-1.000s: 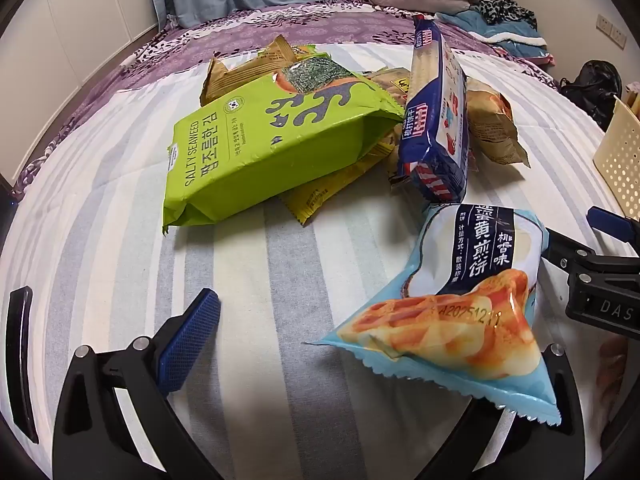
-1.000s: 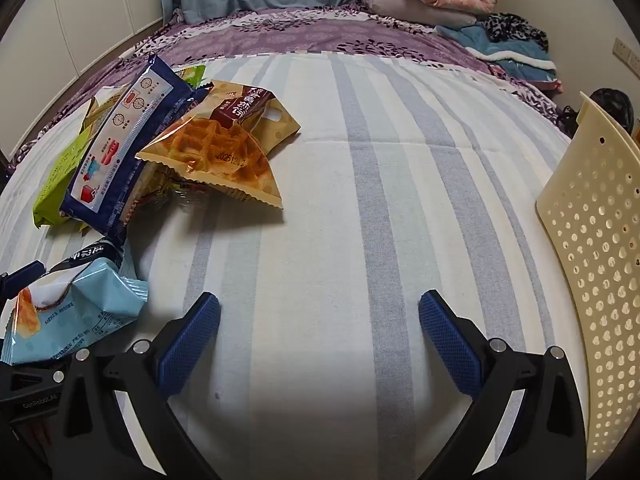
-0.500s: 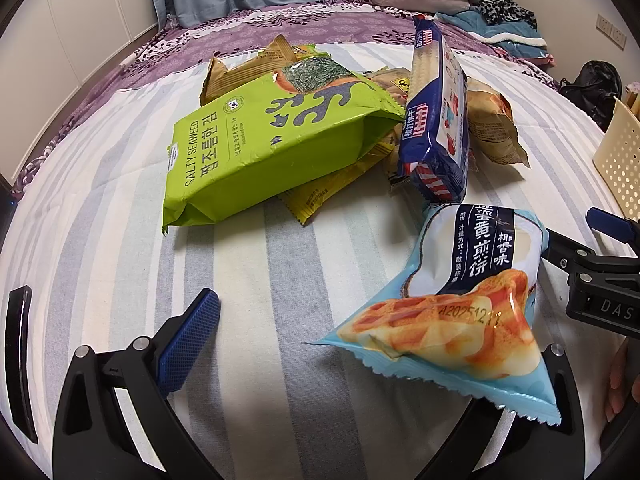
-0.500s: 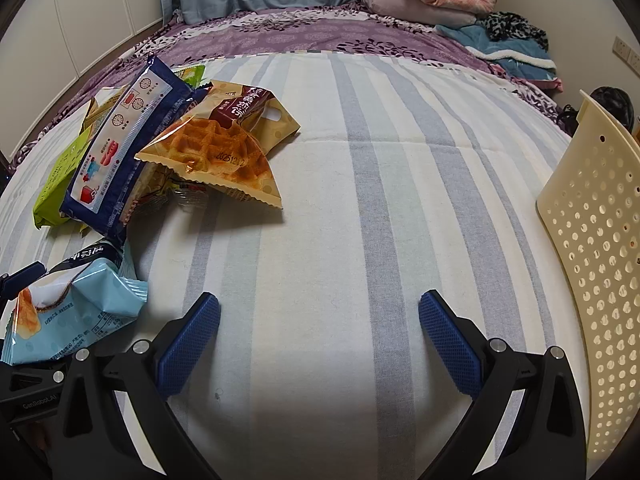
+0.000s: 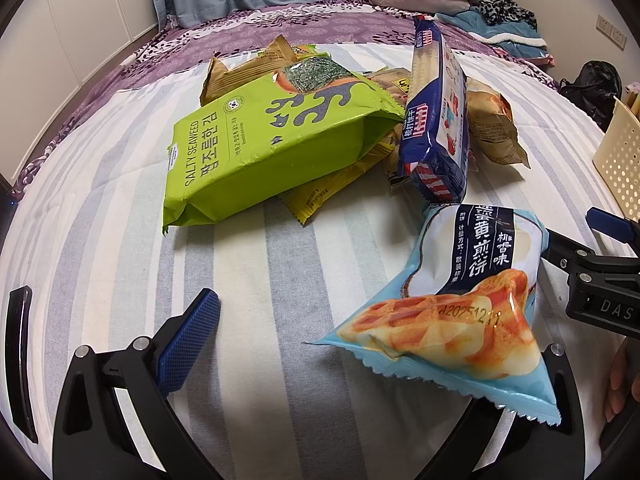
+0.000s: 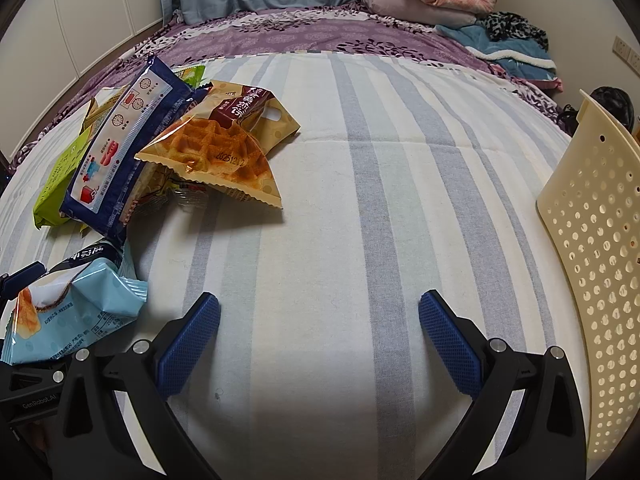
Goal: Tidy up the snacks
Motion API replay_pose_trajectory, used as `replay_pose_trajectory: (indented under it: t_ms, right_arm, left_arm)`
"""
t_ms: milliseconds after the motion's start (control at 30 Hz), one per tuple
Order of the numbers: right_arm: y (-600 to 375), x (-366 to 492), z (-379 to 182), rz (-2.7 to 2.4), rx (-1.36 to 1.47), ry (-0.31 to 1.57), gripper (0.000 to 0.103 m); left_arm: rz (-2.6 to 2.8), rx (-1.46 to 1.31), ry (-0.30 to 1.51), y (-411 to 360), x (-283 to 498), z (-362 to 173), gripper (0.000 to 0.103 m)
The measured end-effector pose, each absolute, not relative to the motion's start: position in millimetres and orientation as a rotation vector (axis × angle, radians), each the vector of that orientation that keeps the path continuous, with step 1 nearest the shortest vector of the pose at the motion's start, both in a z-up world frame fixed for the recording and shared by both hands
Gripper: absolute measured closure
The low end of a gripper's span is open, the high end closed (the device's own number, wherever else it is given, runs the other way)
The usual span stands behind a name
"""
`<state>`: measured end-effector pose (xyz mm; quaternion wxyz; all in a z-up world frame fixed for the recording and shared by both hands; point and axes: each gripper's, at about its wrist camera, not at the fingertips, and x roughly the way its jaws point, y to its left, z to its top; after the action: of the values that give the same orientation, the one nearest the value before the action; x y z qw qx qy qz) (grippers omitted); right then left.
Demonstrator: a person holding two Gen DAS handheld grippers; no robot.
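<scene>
Left gripper point(image 5: 320, 344) released beside the light-blue wafer pack point(image 5: 456, 316), right gripper point(image 6: 319, 340) released over bare striped bedspread point(image 6: 360, 200), cream basket point(image 6: 600, 260) at the bed's right edge

A: Left gripper's point(image 5: 320, 344) right finger? Hidden behind the light blue snack bag point(image 5: 460, 312).
B: Cream perforated basket point(image 6: 600, 280) cut off at the frame edge, contents unseen. Yellow packet point(image 5: 328, 192) mostly buried under the green seaweed pack point(image 5: 256, 152), label unreadable.
</scene>
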<state>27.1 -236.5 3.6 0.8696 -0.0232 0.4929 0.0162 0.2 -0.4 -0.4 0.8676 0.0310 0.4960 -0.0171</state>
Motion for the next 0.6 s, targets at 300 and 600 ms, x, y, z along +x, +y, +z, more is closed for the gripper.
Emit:
replay_pose_trajectory:
  t_ms: [300,600]
  right_arm:
    - [-234.5,27.6,3.6,0.032,-0.055,1.032,0.005]
    - [-233.6,26.3,5.2,0.031,-0.052,1.029,0.005]
  left_arm:
    - [-0.036,0.065,1.039,-0.5,0.3,-0.3,0.002]
    - [-0.035,0.066,1.038,-1.0,1.0,0.2,0.002]
